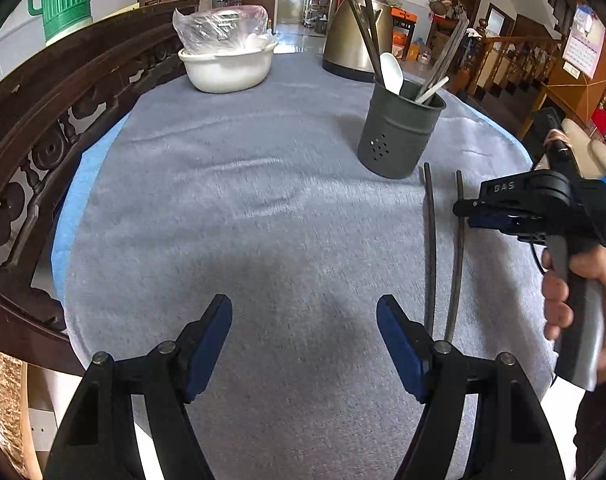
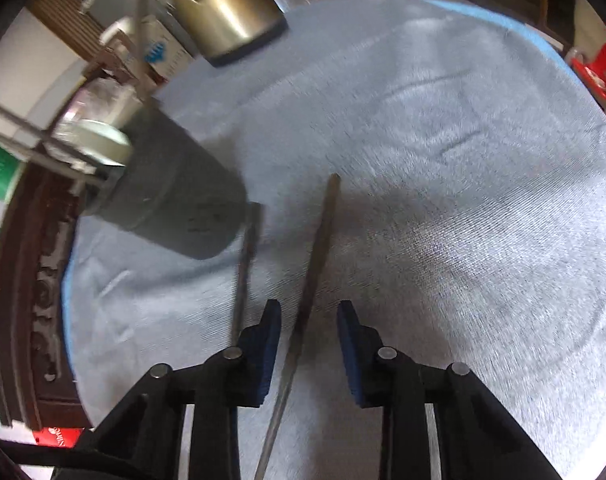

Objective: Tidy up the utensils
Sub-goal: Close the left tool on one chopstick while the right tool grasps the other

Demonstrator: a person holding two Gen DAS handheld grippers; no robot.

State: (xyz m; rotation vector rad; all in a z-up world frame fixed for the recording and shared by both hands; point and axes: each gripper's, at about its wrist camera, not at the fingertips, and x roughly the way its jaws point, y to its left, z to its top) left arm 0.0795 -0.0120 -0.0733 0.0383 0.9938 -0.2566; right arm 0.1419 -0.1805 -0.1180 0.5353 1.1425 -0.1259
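Two dark chopsticks lie side by side on the grey tablecloth, in front of a dark grey utensil holder. The holder has several chopsticks and a white spoon standing in it. My left gripper is open over bare cloth, left of the chopsticks, with nothing between its fingers. My right gripper, held by a hand, hovers at the right chopstick. In the right wrist view, that chopstick runs between the right gripper's parted pads without touching them. The other chopstick lies just left, near the holder.
A metal kettle stands behind the holder. A white bowl with a plastic bag on top sits at the back left. A carved wooden chair back curves along the table's left edge. Bare grey cloth covers the middle.
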